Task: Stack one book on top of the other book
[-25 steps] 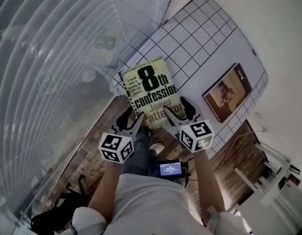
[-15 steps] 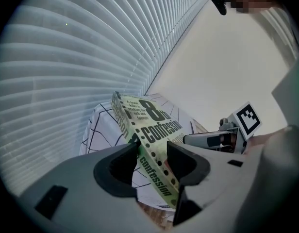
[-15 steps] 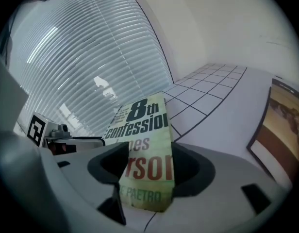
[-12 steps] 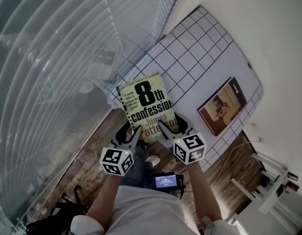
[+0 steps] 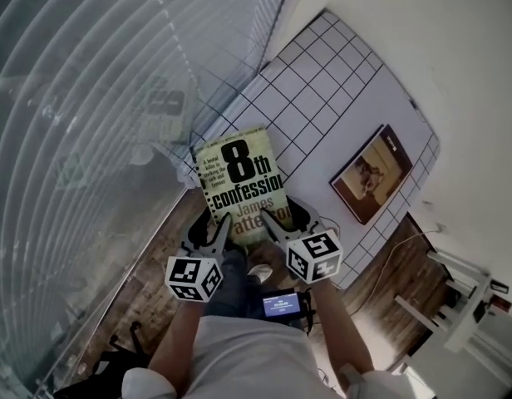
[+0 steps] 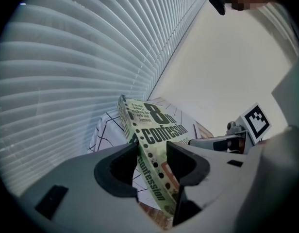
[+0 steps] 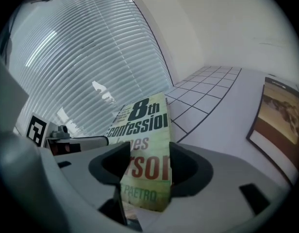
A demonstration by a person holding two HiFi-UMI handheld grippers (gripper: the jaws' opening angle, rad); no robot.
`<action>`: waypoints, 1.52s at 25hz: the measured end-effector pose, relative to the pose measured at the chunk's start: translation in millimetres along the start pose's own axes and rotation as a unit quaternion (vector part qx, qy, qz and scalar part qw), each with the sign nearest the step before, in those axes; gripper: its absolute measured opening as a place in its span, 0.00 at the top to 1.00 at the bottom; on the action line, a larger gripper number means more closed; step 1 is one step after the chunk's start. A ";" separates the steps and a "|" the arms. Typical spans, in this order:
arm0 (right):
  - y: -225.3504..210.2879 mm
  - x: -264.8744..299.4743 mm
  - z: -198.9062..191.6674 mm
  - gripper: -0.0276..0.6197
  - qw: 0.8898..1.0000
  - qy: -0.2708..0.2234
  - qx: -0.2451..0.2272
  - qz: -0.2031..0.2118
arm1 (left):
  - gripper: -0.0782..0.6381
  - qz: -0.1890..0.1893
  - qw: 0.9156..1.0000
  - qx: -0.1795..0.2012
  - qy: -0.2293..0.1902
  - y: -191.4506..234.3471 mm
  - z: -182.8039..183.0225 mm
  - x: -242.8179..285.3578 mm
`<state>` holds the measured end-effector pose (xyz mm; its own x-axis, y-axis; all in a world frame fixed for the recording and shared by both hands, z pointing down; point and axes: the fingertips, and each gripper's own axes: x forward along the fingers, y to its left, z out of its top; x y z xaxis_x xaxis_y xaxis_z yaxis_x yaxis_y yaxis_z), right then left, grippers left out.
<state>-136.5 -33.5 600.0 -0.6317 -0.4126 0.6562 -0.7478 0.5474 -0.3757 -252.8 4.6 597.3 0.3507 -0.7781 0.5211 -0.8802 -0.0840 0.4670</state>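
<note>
A green paperback (image 5: 239, 185) titled "8th confession" lies partly over the near edge of the gridded white table (image 5: 339, 73). My left gripper (image 5: 210, 231) is shut on its spine side, and the spine fills the gap between the jaws (image 6: 152, 157). My right gripper (image 5: 283, 219) holds the book's near right corner. Its jaws are closing, and the cover (image 7: 147, 130) spans the whole gap between the pads (image 7: 147, 161). A brown book (image 5: 372, 173) lies flat at the table's right end, apart from both grippers; it also appears in the right gripper view (image 7: 280, 120).
Window blinds (image 5: 90, 98) run along the left side beside the table. Wooden floor (image 5: 156, 281) shows below the near edge. White furniture (image 5: 464, 306) stands at the lower right. A small screen device (image 5: 281, 304) hangs at the person's waist.
The right gripper's jaws have drawn in onto the green book's corner. The head view has shifted a little; book and hands stay close to where they were.
</note>
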 end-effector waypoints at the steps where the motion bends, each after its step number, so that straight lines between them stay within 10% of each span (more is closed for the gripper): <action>1: 1.4 -0.6 -0.3 0.56 1.000 -0.004 0.004 -0.001 | 0.62 0.001 1.000 0.002 -0.003 0.3 1.6 -1.2; 38: 19.8 -83.2 39.9 0.58 0.986 -0.139 0.081 -0.034 | 0.62 -0.055 0.987 0.140 -0.052 -69.0 86.7 -28.2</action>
<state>-107.0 -17.4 511.9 -0.5937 -0.6401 0.4876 -0.7991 0.3972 -0.4514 -229.7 -21.7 488.4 0.4266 -0.8134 0.3955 -0.8980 -0.3288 0.2925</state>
